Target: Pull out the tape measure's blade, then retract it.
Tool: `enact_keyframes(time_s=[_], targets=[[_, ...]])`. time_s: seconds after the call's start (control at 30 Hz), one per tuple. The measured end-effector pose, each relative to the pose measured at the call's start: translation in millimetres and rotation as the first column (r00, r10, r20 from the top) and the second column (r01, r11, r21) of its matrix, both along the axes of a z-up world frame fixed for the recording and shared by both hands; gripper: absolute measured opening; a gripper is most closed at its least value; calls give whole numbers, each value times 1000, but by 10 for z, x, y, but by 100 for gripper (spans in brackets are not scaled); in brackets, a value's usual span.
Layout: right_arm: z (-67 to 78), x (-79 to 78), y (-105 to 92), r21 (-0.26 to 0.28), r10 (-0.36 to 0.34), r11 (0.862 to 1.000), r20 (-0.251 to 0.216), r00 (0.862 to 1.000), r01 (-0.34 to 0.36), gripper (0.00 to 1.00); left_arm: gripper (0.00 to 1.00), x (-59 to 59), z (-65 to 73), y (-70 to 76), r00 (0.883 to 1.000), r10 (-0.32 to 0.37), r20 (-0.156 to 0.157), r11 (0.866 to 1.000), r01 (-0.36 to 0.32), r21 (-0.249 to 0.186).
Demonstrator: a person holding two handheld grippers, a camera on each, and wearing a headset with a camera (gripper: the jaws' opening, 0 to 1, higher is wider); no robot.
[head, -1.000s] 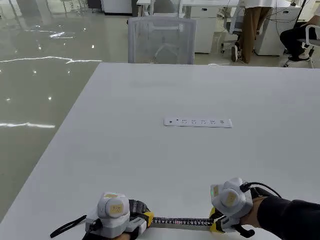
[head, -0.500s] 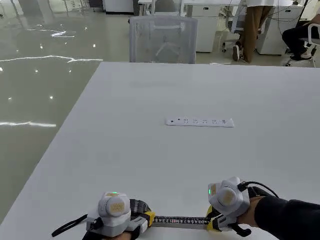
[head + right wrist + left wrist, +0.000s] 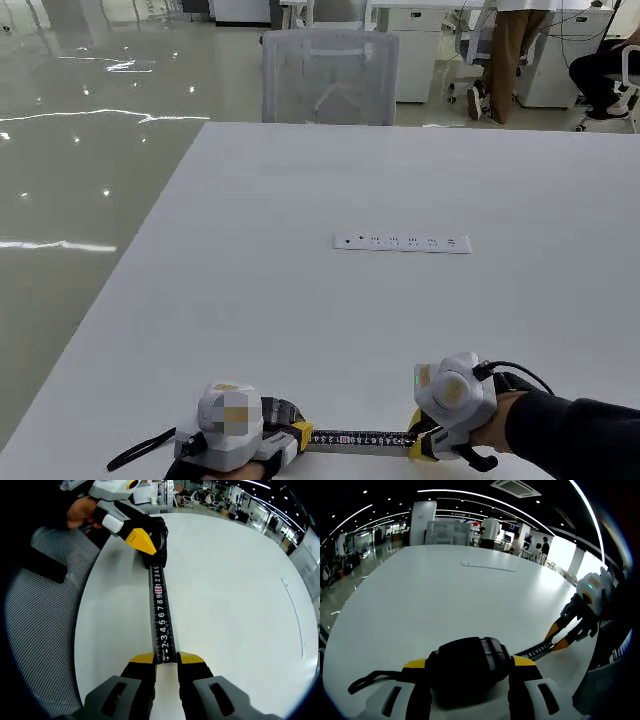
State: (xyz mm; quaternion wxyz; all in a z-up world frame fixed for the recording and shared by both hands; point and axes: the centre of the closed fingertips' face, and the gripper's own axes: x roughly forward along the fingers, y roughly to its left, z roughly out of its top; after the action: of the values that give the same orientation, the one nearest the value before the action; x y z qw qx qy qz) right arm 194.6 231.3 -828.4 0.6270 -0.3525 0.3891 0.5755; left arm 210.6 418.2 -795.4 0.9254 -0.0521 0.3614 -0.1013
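Blade (image 3: pixel 161 610) shortens along near table (image 3: pixel 300 300) edge: right gripper (image 3: pixel 165 658) pinching its tip nears case (image 3: pixel 160 537) clamped by left gripper (image 3: pixel 470 662); retracting.

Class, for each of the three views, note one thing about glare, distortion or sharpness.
Head view: light glares in streaks off the glossy floor; the white table is evenly lit. Left gripper view: fisheye bends the table's edge, and the tape measure's case is dark and close. Right gripper view: numbers on the blade read sharp.
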Motion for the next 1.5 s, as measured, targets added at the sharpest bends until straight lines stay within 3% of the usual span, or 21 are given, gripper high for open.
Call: enact_keyframes(time_s=[1.5], targets=[[-13,-12,440,35,31,999,4,1000,-31,13,58,-6,-14,-9,1000,-15,4,1000,15,13]])
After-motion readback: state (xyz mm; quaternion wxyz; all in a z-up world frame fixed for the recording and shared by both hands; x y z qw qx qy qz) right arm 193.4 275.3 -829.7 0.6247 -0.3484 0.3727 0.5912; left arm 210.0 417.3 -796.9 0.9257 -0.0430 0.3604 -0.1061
